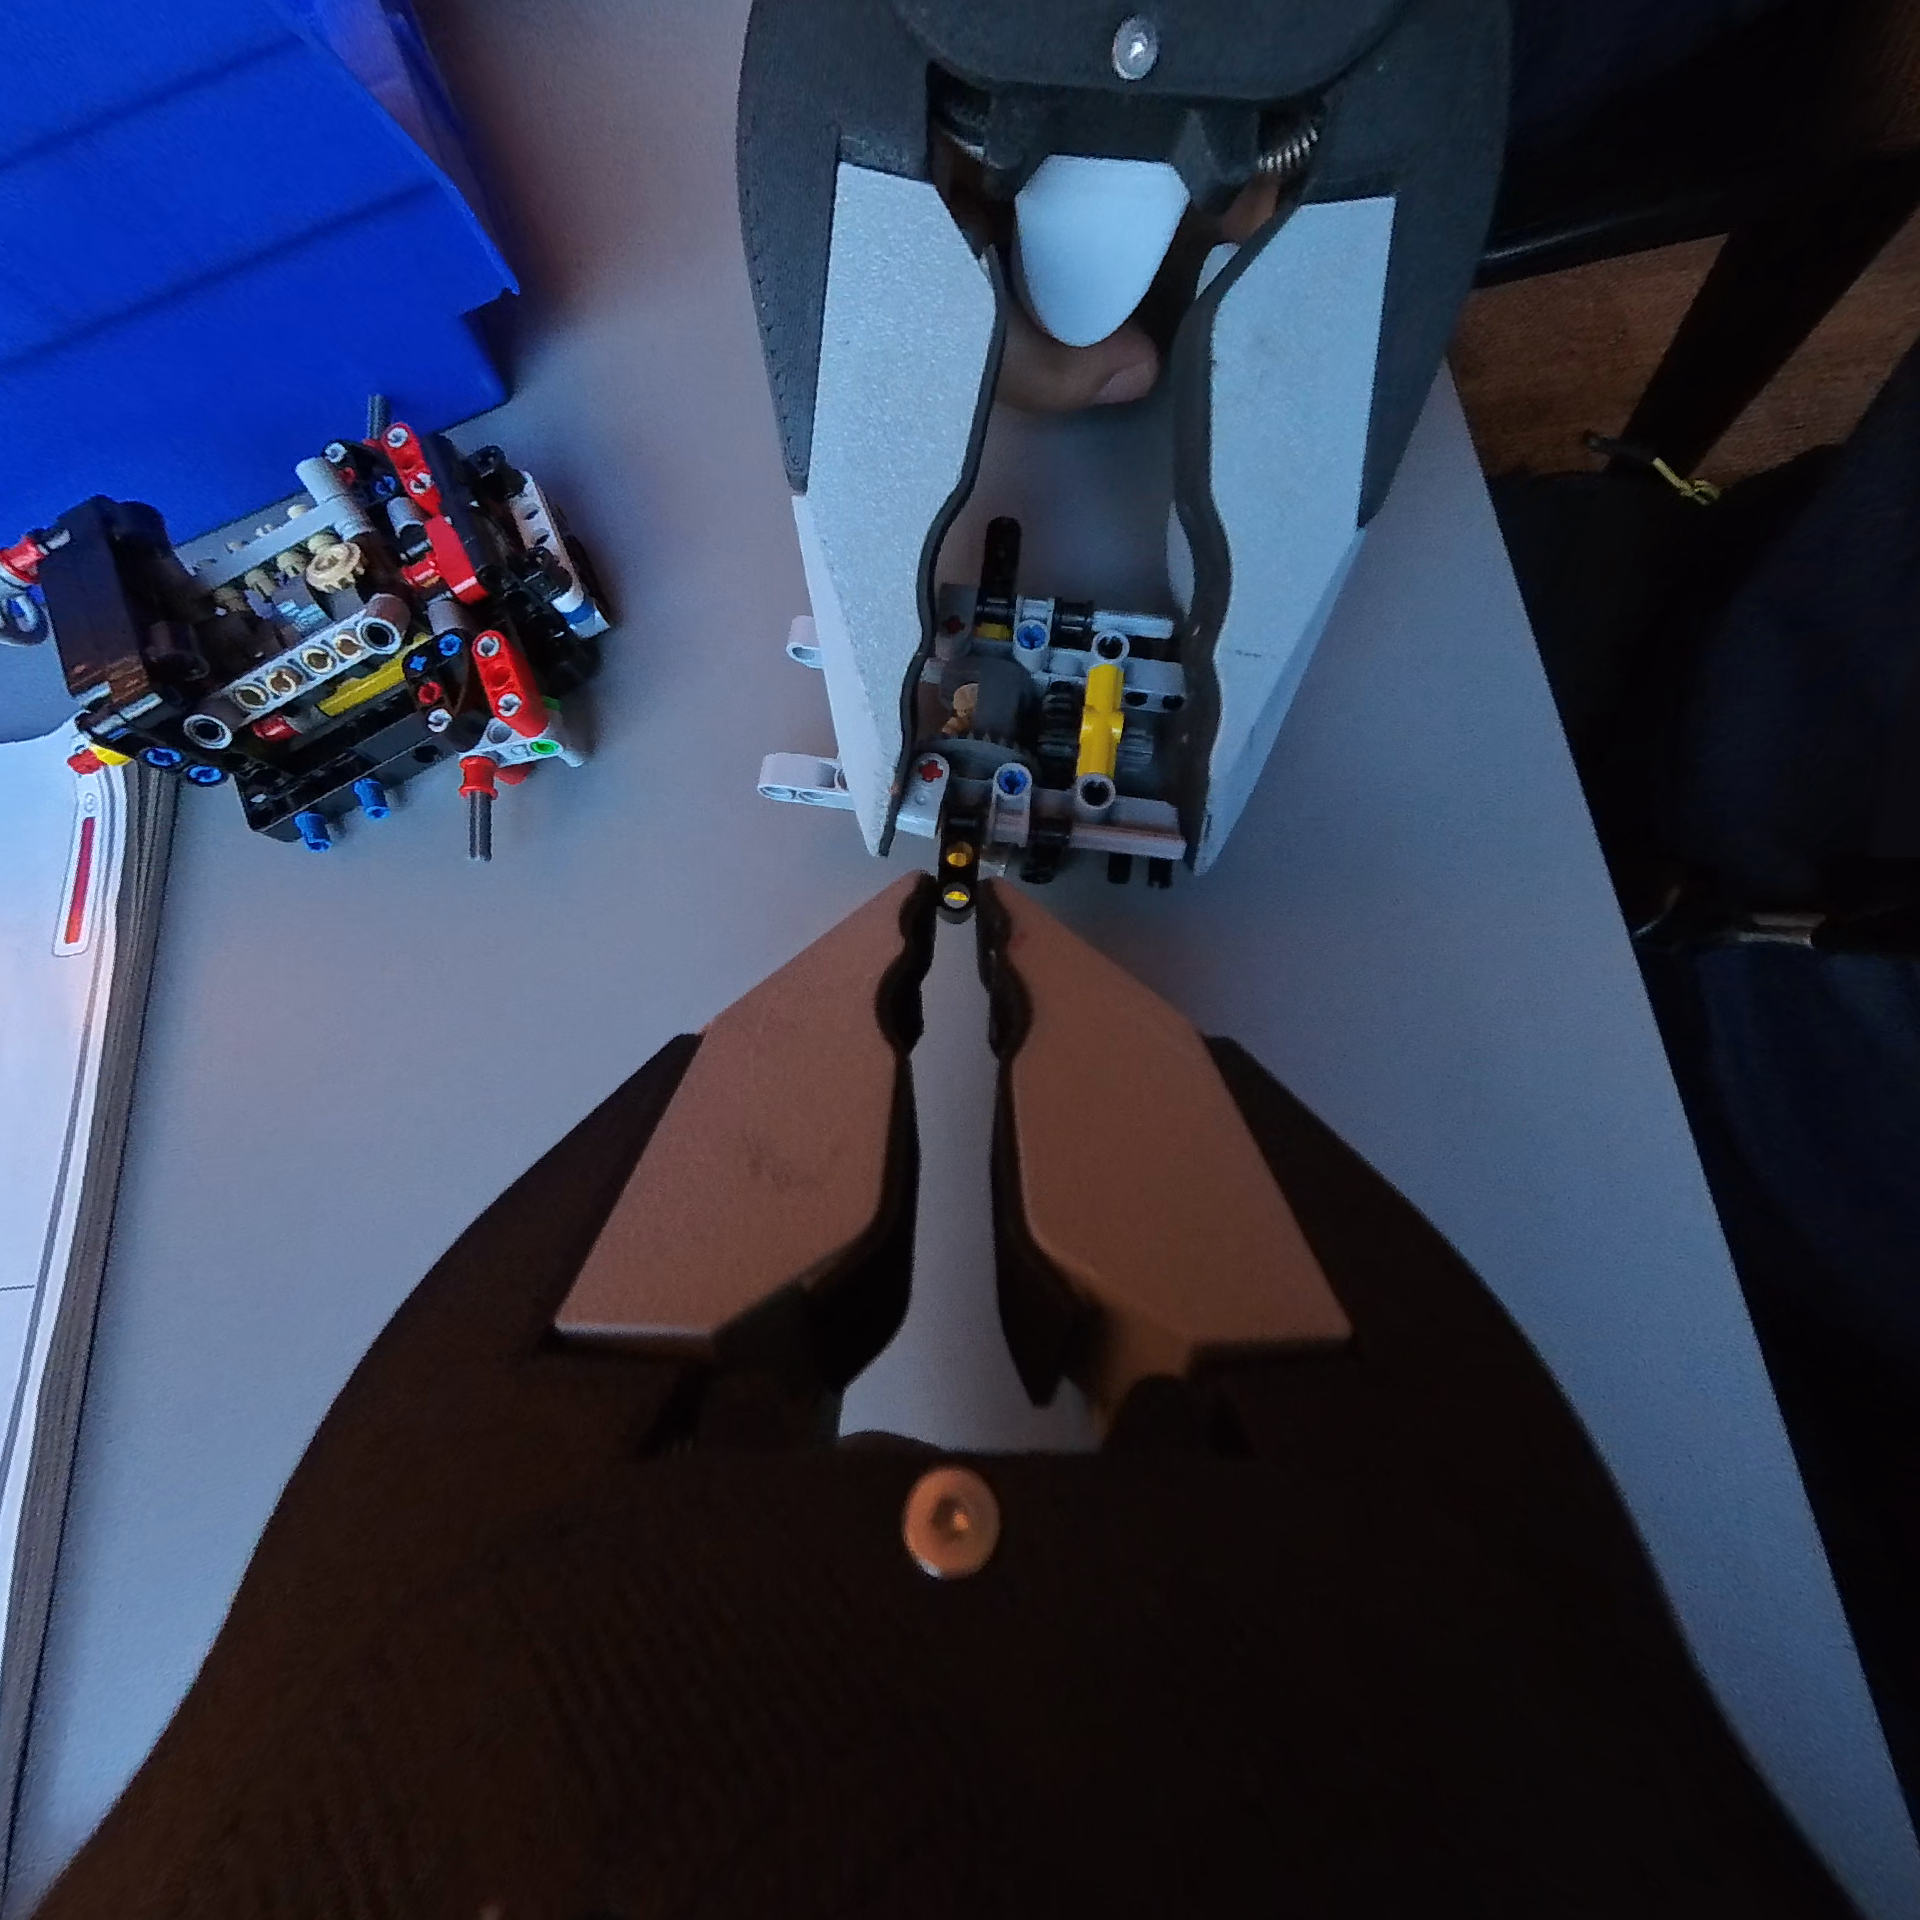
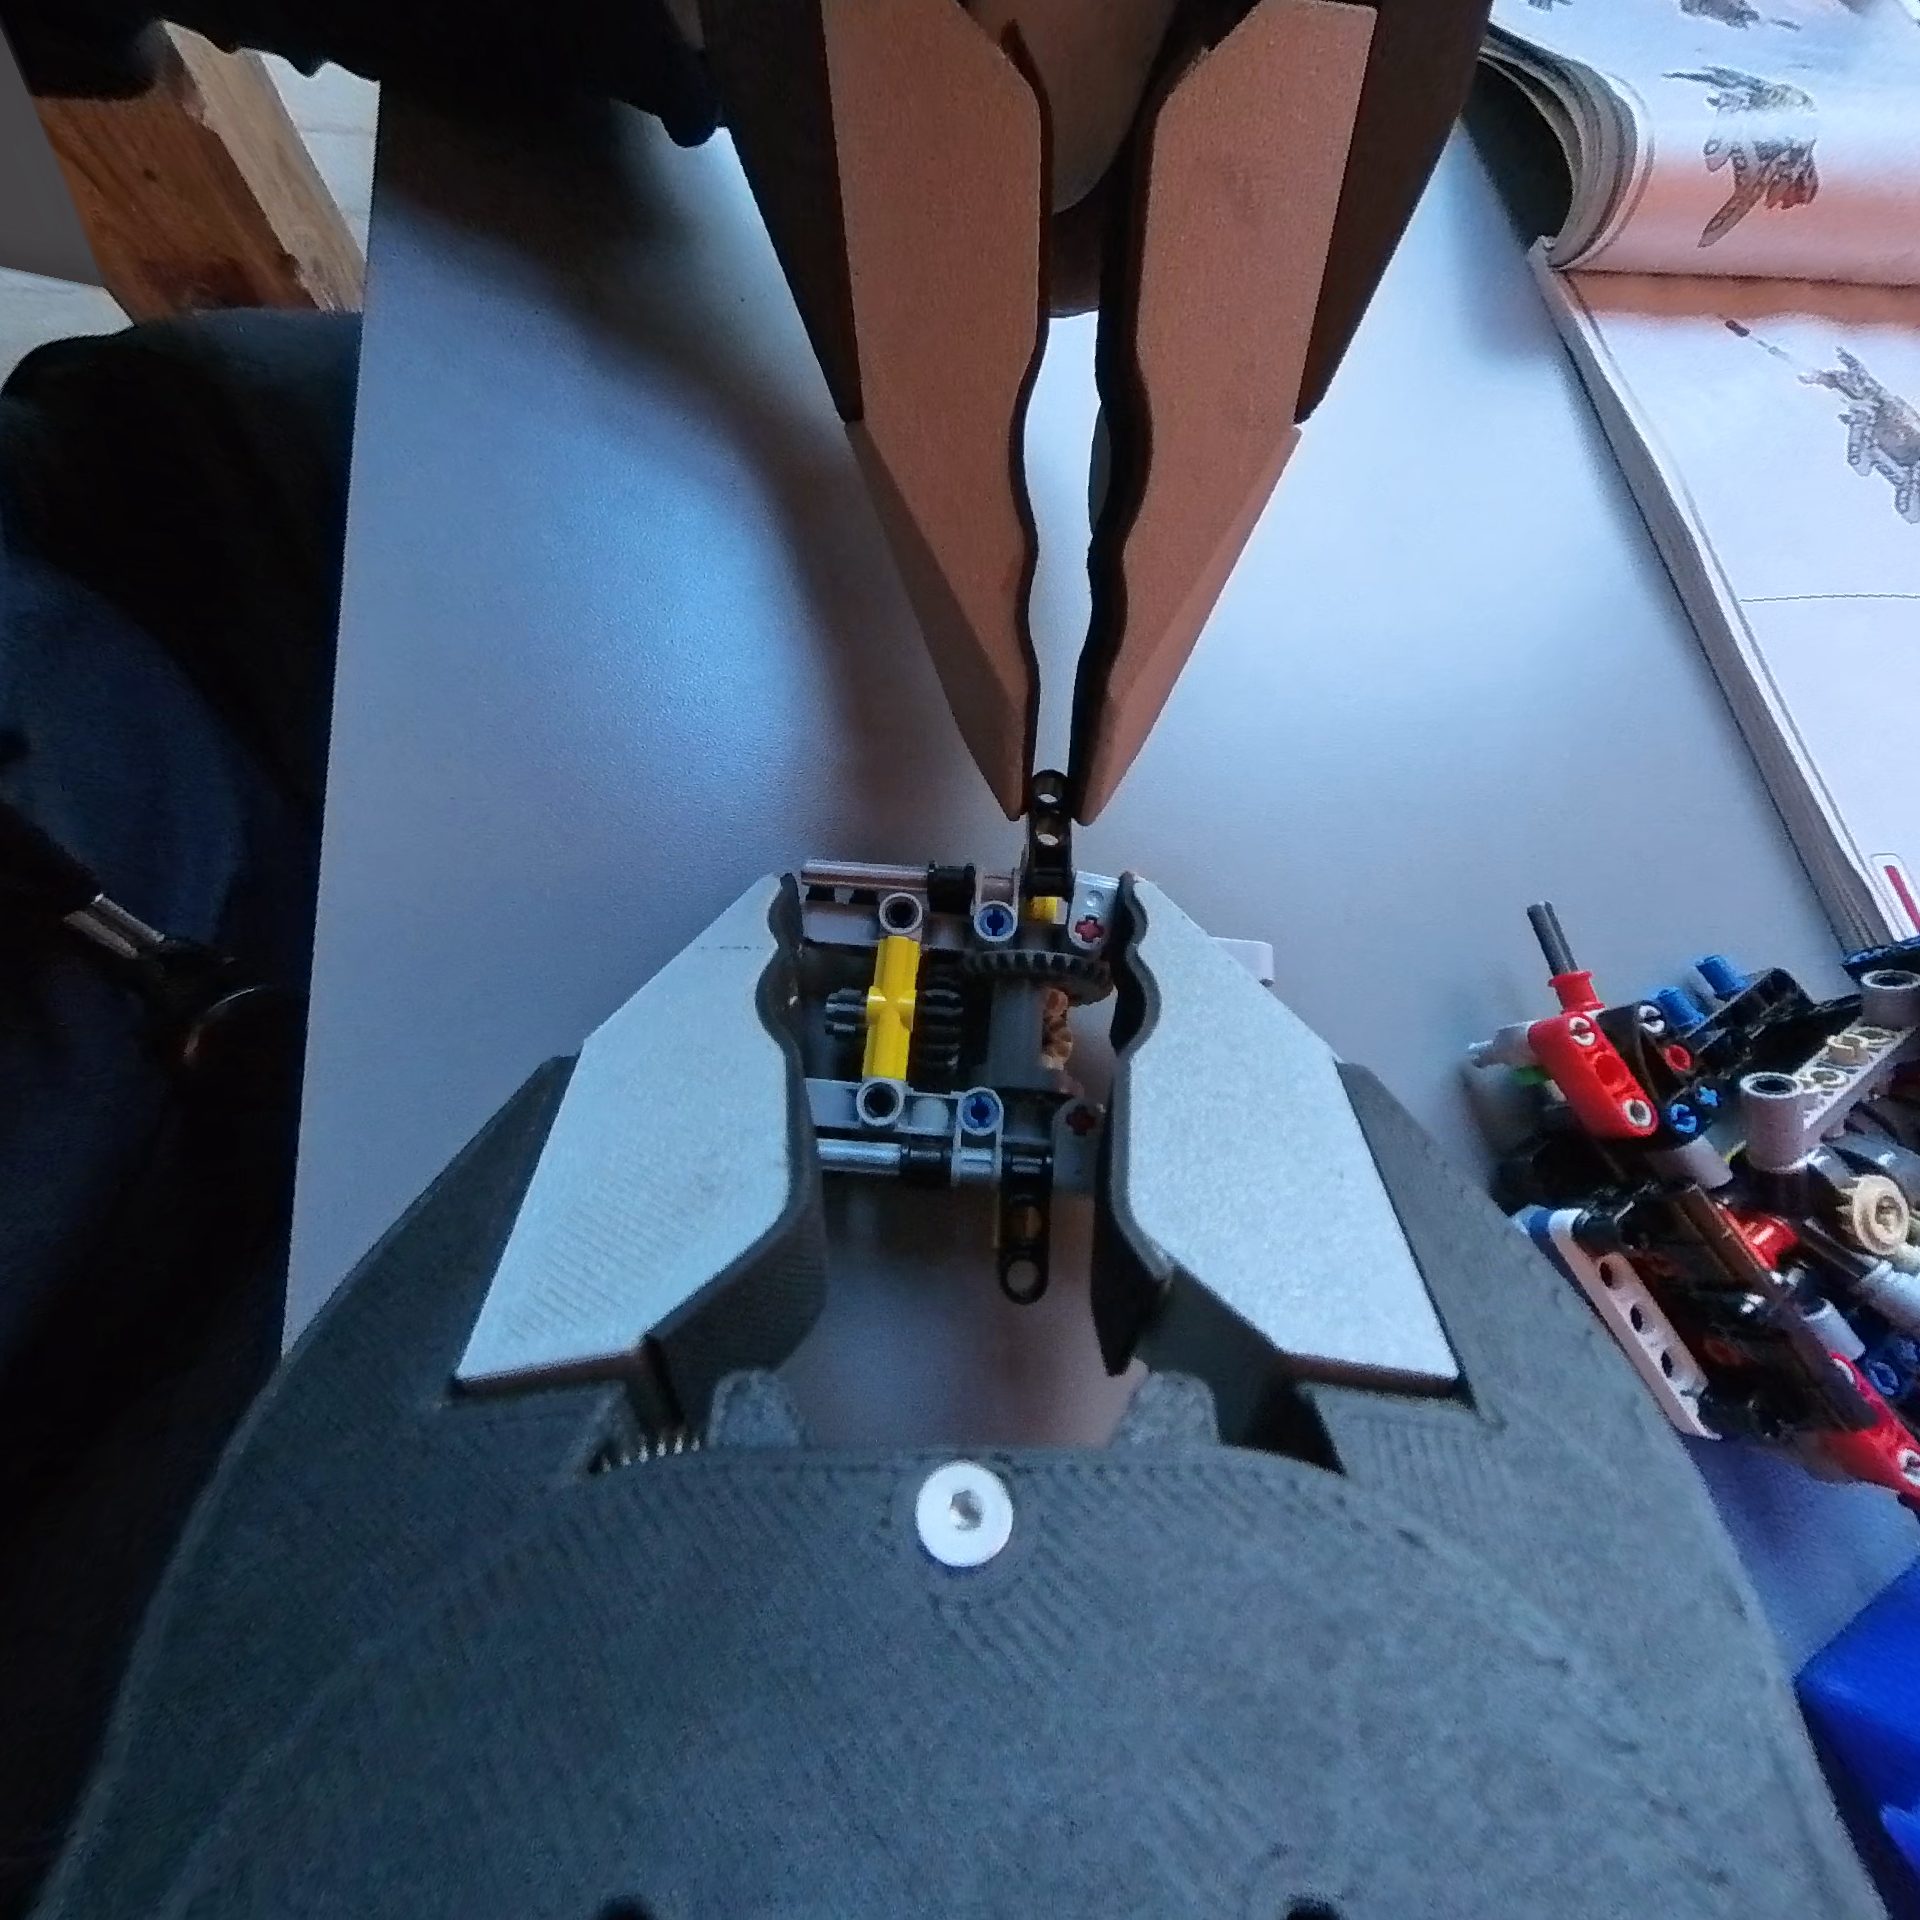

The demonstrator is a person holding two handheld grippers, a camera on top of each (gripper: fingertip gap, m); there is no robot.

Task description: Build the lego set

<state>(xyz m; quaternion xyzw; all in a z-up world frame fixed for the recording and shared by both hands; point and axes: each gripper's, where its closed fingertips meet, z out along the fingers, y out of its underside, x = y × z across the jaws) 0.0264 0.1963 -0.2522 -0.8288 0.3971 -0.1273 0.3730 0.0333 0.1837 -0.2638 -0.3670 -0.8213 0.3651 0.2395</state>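
My right gripper point(image 2: 956, 904), with grey fingers, is shut on a small grey brick-built gear assembly point(image 2: 935, 1018) with a yellow connector, black gears and blue pins. Both pads press on its sides. It also shows in the left wrist view point(image 1: 1049, 707), between the grey fingers of the right gripper point(image 1: 1039, 852). My left gripper point(image 1: 956, 894), with brown fingers, is shut on the end of a thin black holed beam point(image 1: 956, 878) that sticks out of the assembly's edge. The right wrist view shows the same pinch point(image 2: 1051, 821) from the far side.
A larger black, red and grey brick model point(image 1: 332, 634) lies on the grey table point(image 1: 520, 1039), also seen in the right wrist view point(image 2: 1714, 1174). A blue bin point(image 1: 208, 208) stands behind it. An open booklet point(image 2: 1766, 416) lies at the table's side. The table edge point(image 1: 1558, 727) runs close by.
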